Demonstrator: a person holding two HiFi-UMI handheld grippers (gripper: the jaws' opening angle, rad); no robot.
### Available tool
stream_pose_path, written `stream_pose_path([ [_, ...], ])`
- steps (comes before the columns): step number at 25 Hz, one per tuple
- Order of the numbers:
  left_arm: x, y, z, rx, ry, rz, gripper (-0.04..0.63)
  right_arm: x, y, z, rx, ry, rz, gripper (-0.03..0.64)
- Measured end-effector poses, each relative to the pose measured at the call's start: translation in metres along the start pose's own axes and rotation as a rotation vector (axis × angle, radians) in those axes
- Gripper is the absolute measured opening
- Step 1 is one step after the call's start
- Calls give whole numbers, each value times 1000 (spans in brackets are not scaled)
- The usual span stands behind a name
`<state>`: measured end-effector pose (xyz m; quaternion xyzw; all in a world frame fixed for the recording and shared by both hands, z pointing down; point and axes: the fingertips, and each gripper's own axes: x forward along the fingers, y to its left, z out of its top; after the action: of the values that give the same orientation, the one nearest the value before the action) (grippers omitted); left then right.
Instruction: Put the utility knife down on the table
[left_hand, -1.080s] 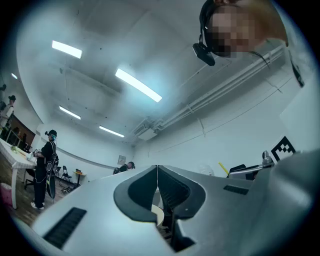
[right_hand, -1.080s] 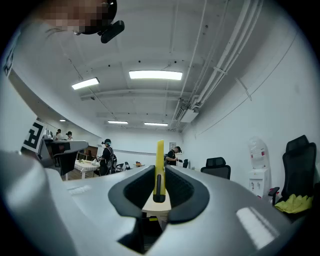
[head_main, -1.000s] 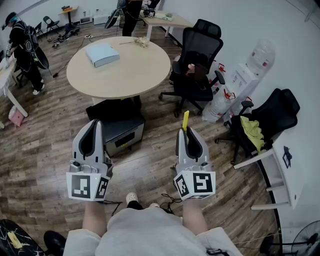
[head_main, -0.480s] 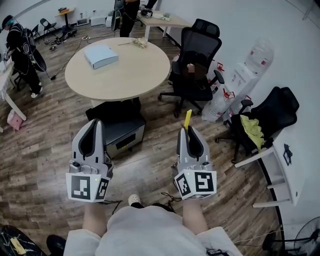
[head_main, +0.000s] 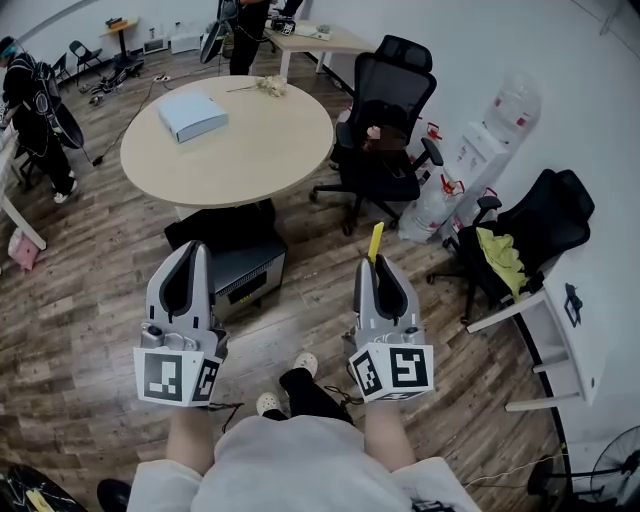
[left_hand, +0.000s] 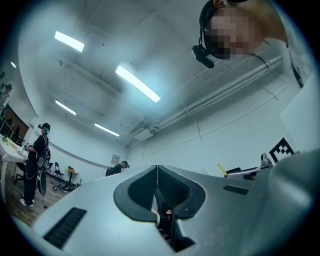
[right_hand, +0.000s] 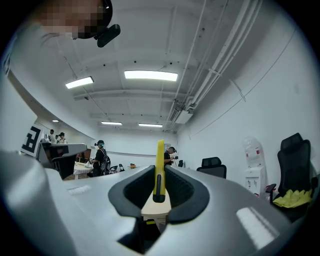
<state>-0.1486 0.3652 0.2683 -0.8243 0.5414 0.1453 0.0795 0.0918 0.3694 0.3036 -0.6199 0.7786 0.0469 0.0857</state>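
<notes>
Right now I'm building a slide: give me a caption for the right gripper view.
Right gripper shut on a yellow utility knife, its tip sticking out past the jaws, table ahead.

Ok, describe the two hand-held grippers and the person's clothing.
The left hand-held gripper and right hand-held gripper match: smooth grey shells, black pads inside, each ending in a white cube with black square markers. The person wears a pale grey top.

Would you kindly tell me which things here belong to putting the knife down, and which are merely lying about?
Job in hand: yellow utility knife, clamped in the right gripper; round table.

Lying about: pale box on that table; black office chair; water dispenser; yellow cloth; left gripper, shut and empty.
</notes>
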Motion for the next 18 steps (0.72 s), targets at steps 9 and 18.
stream_pose_path([
  [9,54,20,-17,17,1,29,11,63,-23,-15,17,-3,23,74],
  [18,138,39,-34,33,-28,74,11,153,-60,-20,17,-25,63,74],
])
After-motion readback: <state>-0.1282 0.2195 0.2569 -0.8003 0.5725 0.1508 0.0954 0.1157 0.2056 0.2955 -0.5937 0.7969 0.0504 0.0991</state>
